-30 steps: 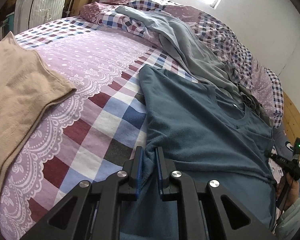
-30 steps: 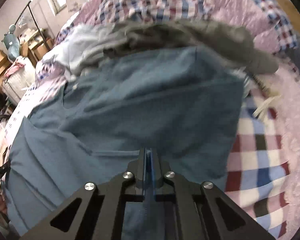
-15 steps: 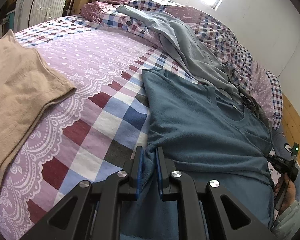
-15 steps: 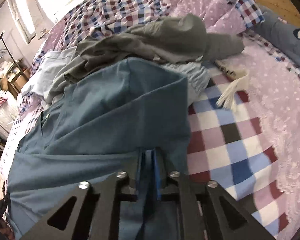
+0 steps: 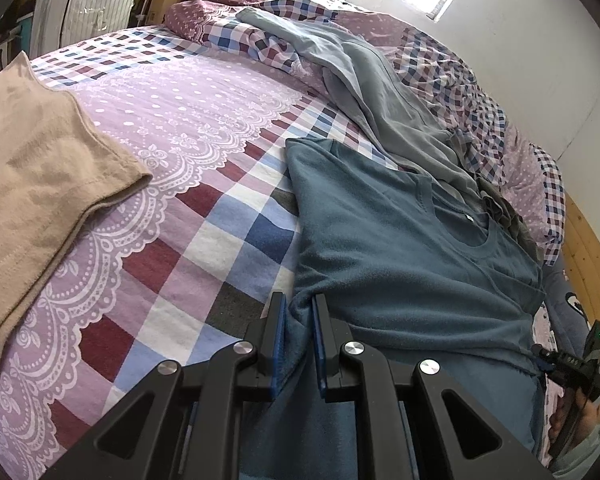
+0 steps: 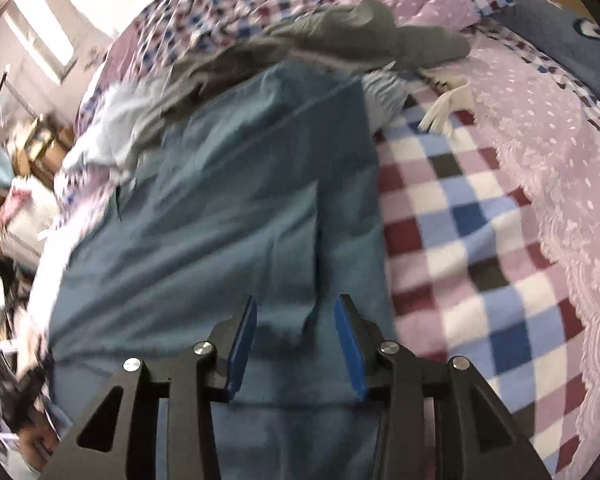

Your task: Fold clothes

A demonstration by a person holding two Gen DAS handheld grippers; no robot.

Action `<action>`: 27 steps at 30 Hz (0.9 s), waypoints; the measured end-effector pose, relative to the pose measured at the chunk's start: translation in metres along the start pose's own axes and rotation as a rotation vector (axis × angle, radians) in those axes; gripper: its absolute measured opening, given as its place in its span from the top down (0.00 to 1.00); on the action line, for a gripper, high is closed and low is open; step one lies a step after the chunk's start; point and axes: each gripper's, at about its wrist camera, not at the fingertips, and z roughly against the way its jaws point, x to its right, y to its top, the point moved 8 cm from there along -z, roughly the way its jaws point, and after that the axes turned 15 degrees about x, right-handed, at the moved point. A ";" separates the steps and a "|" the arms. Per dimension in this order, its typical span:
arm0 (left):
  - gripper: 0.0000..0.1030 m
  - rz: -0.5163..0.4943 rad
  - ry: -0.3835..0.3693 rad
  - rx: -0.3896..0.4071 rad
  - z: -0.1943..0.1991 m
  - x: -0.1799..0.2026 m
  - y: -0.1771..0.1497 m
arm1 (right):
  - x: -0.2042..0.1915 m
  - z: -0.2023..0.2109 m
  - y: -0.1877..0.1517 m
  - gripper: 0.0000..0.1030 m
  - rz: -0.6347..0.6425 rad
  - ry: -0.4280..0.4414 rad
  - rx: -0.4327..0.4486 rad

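Observation:
A teal t-shirt (image 5: 400,248) lies flat on the checked and lace-print bedspread (image 5: 188,120), neck towards the far side. My left gripper (image 5: 299,308) is shut on a bunched edge of it near the camera. In the right wrist view the same t-shirt (image 6: 220,220) shows a side panel folded over its body. My right gripper (image 6: 297,310) stands open just above that fold, and the cloth lies loose under the blue pads (image 6: 350,344). The image there is motion-blurred.
A folded tan garment (image 5: 40,168) lies on the bed's left. A grey-blue garment (image 5: 380,92) and a dark grey one (image 6: 340,36) are heaped beyond the t-shirt. A blue pillow (image 6: 560,20) and a white tassel (image 6: 448,108) are at the right. Bags and boxes (image 5: 92,4) stand behind.
My right gripper has opened and let go of the t-shirt, whose side now lies folded over. The left gripper keeps its hold and has hardly moved.

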 end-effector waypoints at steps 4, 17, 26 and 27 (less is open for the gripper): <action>0.87 0.007 -0.005 -0.001 -0.001 0.000 0.000 | 0.001 -0.002 -0.005 0.89 0.026 -0.021 0.002; 0.87 0.006 -0.010 0.002 -0.002 -0.001 0.002 | 0.012 0.009 -0.010 0.89 -0.006 -0.045 -0.029; 0.80 0.044 -0.028 0.010 -0.003 -0.002 0.005 | 0.027 0.055 -0.009 0.77 -0.092 -0.054 0.116; 0.78 0.055 -0.033 0.011 -0.002 -0.002 0.005 | 0.030 0.064 -0.009 0.64 -0.112 -0.048 0.146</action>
